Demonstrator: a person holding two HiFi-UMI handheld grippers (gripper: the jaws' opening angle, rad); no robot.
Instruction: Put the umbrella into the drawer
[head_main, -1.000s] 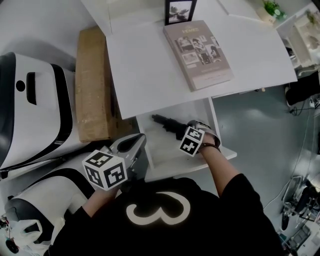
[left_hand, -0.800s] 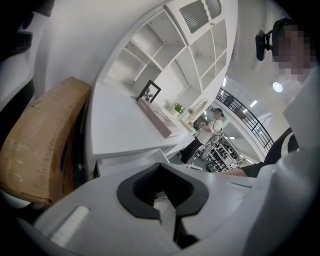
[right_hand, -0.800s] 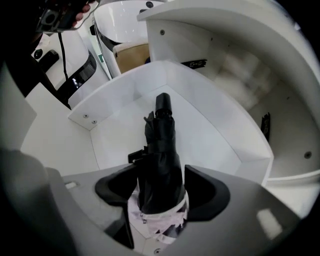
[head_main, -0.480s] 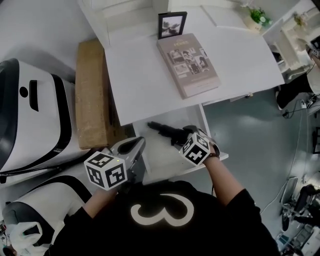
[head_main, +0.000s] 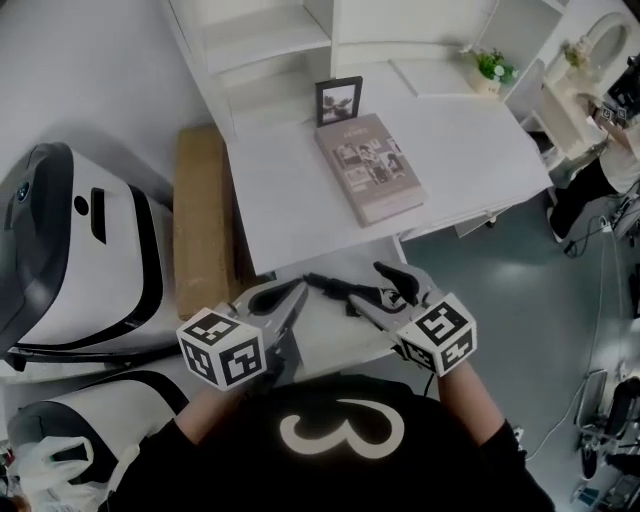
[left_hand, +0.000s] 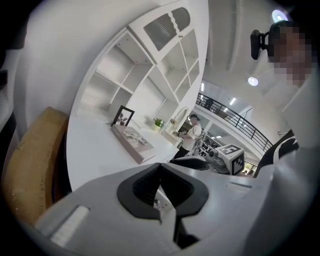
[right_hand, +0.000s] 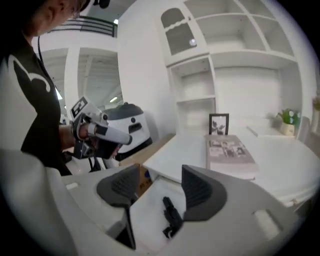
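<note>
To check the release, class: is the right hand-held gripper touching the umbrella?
Apart. The right gripper view shows the hand-held gripper, jaws closing on nothing, clear above the umbrella lying in the drawer.

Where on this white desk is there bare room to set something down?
The desk is bare left of the book and photo frame, out to its edge by the cardboard box, and right of the book, in front of the plant. The open drawer is tighter: the umbrella lies in it.

White desk (head_main: 290, 190), book (head_main: 370, 168) lying flat, photo frame (head_main: 338, 100) upright behind it, small plant (head_main: 490, 68) beyond, black umbrella (head_main: 335, 286) in open drawer (head_main: 330, 328)
</note>
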